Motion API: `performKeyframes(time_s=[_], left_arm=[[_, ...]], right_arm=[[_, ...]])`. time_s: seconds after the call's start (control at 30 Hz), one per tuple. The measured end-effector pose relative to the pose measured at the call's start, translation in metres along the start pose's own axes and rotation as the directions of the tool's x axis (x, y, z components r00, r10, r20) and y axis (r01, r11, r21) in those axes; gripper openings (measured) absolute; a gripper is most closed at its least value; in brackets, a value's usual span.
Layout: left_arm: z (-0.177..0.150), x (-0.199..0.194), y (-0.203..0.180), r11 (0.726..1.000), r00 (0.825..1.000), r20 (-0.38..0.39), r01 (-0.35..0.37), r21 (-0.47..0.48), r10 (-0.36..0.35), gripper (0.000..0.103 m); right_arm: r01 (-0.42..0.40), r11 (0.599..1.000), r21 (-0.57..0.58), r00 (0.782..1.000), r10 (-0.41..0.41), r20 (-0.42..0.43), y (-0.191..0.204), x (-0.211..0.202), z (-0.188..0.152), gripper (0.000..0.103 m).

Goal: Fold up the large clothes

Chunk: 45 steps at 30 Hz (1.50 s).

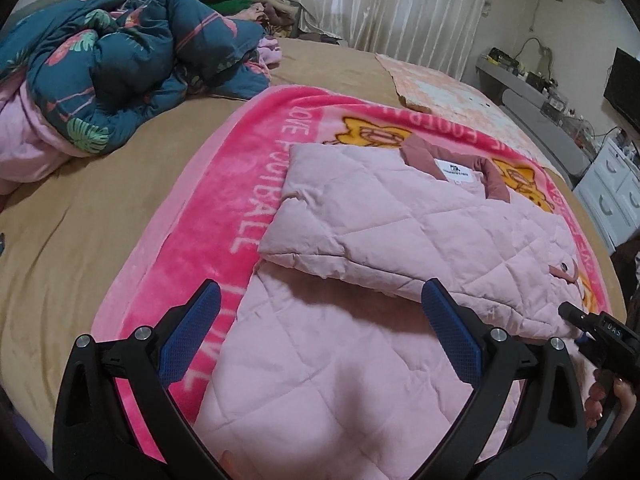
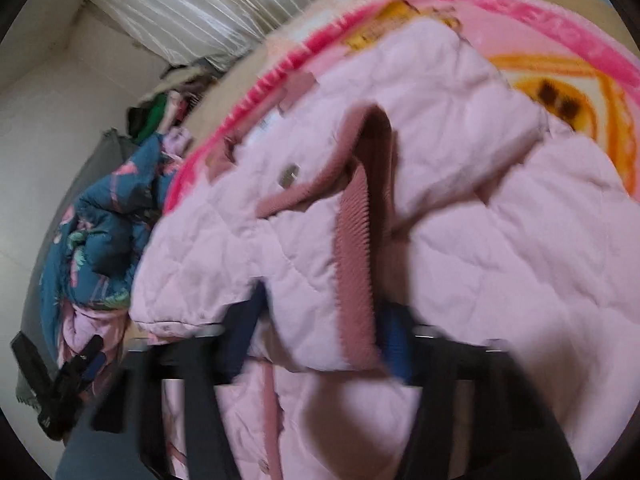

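Padding of a pale pink quilted jacket (image 2: 460,208) fills the space ahead of the right gripper (image 2: 320,336), whose blue pads pinch its dusty-rose ribbed cuff (image 2: 354,264) and the fabric beside it. The left gripper (image 1: 320,320) hangs spread wide just over the jacket's near panel, nothing between its pads. Beyond both, the jacket lies on a bright pink plush blanket (image 1: 256,160).

Matt quilted cloth jacket (image 1: 400,220) (ribbed cuff (image 2: 354,264)) on plush blanket (image 1: 224,200)
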<state>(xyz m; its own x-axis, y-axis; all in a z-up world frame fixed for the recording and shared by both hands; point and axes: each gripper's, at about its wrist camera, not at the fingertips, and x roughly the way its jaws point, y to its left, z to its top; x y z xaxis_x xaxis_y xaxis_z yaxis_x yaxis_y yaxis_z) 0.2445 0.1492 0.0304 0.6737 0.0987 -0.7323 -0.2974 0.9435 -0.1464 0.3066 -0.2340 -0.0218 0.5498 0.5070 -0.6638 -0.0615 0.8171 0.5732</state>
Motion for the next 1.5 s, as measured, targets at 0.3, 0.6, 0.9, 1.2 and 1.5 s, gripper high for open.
performKeyframes(time_s=[0.3,0.6,0.9,1.2,1.5], left_arm=[[0.014,0.007,0.003,0.999,1.000,0.001,0.031,-0.044,-0.031,0.094],[0.037,0.035,-0.018,0.997,0.997,-0.034,0.066,-0.042,-0.068,0.094],[0.041,0.060,-0.052,0.996,0.995,-0.067,0.074,0.039,-0.071,0.094],[0.050,0.078,-0.084,0.991,0.993,-0.087,0.091,0.097,-0.083,0.094],[0.051,0.095,-0.102,0.985,0.990,-0.119,0.088,0.146,-0.071,0.094]], right_arm=[[0.009,0.908,-0.418,0.980,0.075,0.184,0.094,-0.056,0.078,0.018],[0.130,0.872,-0.471,0.974,-0.024,0.225,0.066,-0.041,0.132,0.018],[0.169,0.898,-0.405,0.981,-0.116,0.152,0.010,-0.001,0.109,0.019],[0.221,0.902,-0.371,0.975,-0.191,0.117,-0.004,0.007,0.098,0.040],[0.257,0.878,-0.403,0.959,-0.182,0.216,0.018,-0.015,0.095,0.053]])
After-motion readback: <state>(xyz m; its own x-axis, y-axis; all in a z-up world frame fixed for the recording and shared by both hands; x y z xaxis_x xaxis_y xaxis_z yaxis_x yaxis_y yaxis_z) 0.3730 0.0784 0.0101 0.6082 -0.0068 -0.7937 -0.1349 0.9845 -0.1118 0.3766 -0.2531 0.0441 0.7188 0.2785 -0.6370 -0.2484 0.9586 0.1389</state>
